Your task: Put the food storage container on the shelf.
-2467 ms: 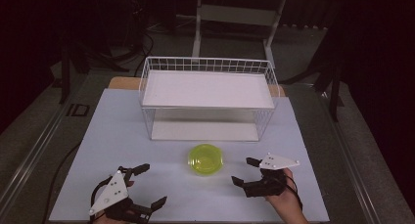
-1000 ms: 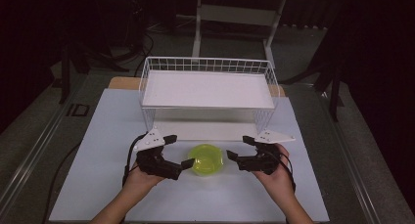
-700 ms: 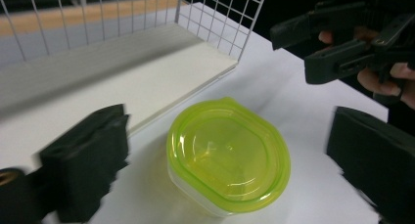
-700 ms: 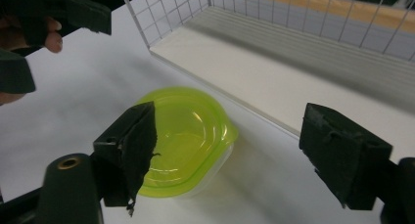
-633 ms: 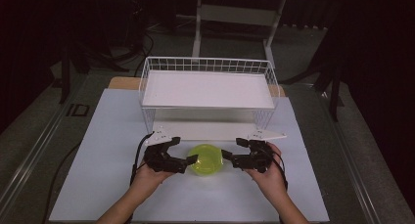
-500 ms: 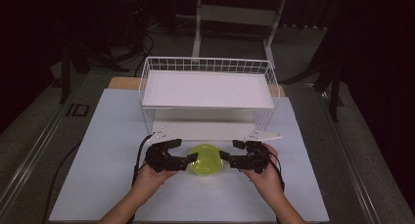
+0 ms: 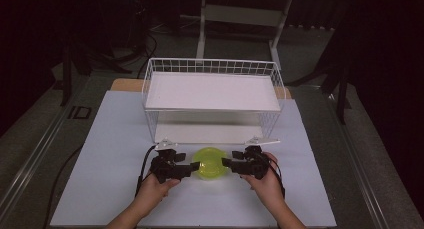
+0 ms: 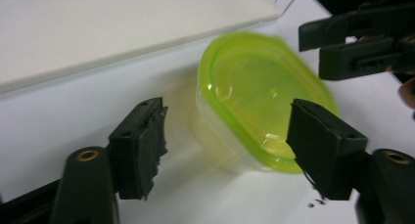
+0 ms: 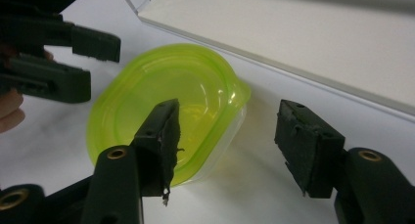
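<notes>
Left gripper (image 7: 192, 167) at 9 o'clock and right gripper (image 7: 227, 163) at 3 o'clock flank the green-lidded container (image 7: 210, 163), fingers spread but just closing, not yet pinching.

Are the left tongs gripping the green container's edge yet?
Apart. The left gripper view shows the left tongs straddling the green container, with gaps at both pads.

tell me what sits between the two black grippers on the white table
A round yellow-green plastic container with lid lies between the left gripper and the right gripper, clearest in the high view.
</notes>
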Demonstrator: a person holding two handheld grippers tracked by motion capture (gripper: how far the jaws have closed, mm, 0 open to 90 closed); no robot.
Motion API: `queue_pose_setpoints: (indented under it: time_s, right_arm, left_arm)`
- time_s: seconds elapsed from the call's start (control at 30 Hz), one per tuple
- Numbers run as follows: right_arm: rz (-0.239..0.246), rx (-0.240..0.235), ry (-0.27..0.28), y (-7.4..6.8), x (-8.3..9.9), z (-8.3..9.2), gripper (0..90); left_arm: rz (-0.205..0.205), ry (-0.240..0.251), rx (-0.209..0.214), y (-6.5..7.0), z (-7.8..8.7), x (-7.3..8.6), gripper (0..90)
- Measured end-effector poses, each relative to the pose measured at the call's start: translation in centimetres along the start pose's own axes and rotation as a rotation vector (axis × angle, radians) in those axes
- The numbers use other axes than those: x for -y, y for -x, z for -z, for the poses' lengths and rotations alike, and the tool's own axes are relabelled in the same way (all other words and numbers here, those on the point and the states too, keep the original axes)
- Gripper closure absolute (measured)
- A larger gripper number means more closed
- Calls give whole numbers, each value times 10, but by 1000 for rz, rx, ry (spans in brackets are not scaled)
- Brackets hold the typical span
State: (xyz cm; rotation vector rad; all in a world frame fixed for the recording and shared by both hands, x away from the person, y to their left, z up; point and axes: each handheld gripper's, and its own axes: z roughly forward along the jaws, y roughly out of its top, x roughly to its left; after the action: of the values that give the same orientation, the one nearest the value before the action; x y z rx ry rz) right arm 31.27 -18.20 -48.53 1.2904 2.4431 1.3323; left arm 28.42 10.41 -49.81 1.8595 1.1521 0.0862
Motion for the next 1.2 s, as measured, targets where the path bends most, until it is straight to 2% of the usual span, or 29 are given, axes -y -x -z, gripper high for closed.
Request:
queue_pose_setpoints:
  time_s: [0.1,0.2,0.3,0.47,0.6,0.67,0.77,0.9,0.97,1.0,1.07,1.13,1.2]
  right_arm:
    - [-4,8,-15,0,1,-3,460]
    - [-8,7,-29,-1,2,-5,496]
    - [-15,11,-46,-1,4,-8,523]
    - [-25,-2,-54,-6,5,-6,622]
    - [-37,-13,-62,-7,5,-5,658]
    - [-42,-17,-53,-10,7,-3,703]
    - [-31,-21,-36,-13,11,0,724]
    - [-78,-64,-8,-13,17,3,758]
    - [-82,-65,-5,-14,17,3,765]
    - [-82,-62,0,-16,17,4,777]
    - [-2,-3,-3,-27,16,6,806]
    - [-7,4,-9,-30,16,6,806]
    - [22,15,5,-33,14,10,806]
  left_arm:
    - [16,7,11,-2,-1,1,352]
    - [52,-4,36,-5,-2,1,449]
    - [69,-23,52,-6,-3,2,532]
    - [81,-45,83,-4,-5,2,606]
    - [75,-47,62,2,-5,2,629]
    - [94,-31,66,5,-2,3,687]
    - [94,-15,64,7,0,6,724]
    - [113,-8,55,11,4,10,750]
    - [118,-10,53,12,5,11,766]
    - [132,-24,44,12,6,11,766]
    - [137,-25,46,11,6,11,804]
    - [118,-20,37,14,9,9,806]
    - [104,5,41,17,14,7,806]
